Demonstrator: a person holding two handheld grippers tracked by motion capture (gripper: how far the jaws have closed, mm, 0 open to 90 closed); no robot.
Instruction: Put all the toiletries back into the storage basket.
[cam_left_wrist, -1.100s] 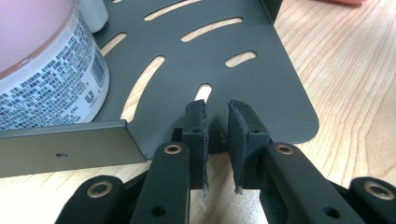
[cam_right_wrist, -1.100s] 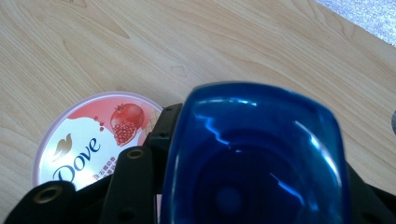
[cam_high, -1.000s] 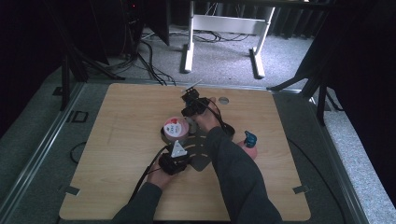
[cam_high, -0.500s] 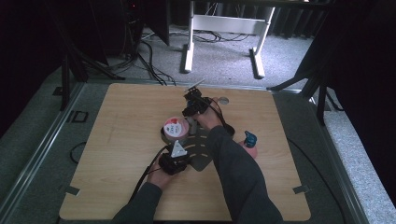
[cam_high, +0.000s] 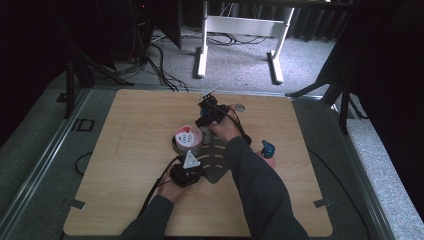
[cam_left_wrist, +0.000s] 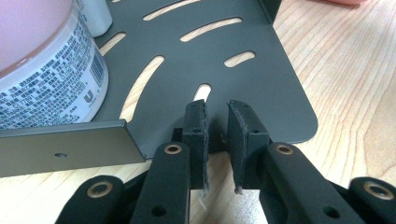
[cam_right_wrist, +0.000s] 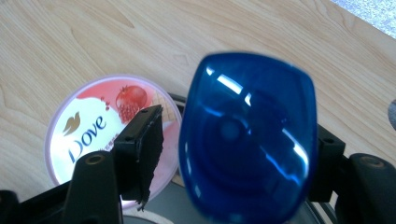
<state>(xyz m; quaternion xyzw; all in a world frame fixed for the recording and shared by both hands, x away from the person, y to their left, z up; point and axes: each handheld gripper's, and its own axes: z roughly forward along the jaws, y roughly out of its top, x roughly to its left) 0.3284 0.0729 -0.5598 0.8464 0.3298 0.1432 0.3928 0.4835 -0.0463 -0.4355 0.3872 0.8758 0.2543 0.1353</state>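
A dark slotted metal plate (cam_high: 220, 161) lies flat mid-table, and a pink-lidded Dove jar (cam_high: 187, 137) stands on its left part. My left gripper (cam_high: 192, 167) sits at the plate's near edge. In the left gripper view its jaws (cam_left_wrist: 217, 126) stand a narrow gap apart over the plate (cam_left_wrist: 210, 60) rim with nothing between them, the jar (cam_left_wrist: 42, 70) at upper left. My right gripper (cam_high: 207, 111) hovers beyond the jar. In the right gripper view it (cam_right_wrist: 236, 135) holds a blue translucent container (cam_right_wrist: 252, 140) end-on above the jar (cam_right_wrist: 93, 130).
A small blue object (cam_high: 268, 148) rests on something pink near the table's right side. A white bottle base (cam_left_wrist: 95, 16) stands on the plate behind the jar. A round hole (cam_high: 239, 107) is at the table's far edge. Cables trail from the left gripper toward the front.
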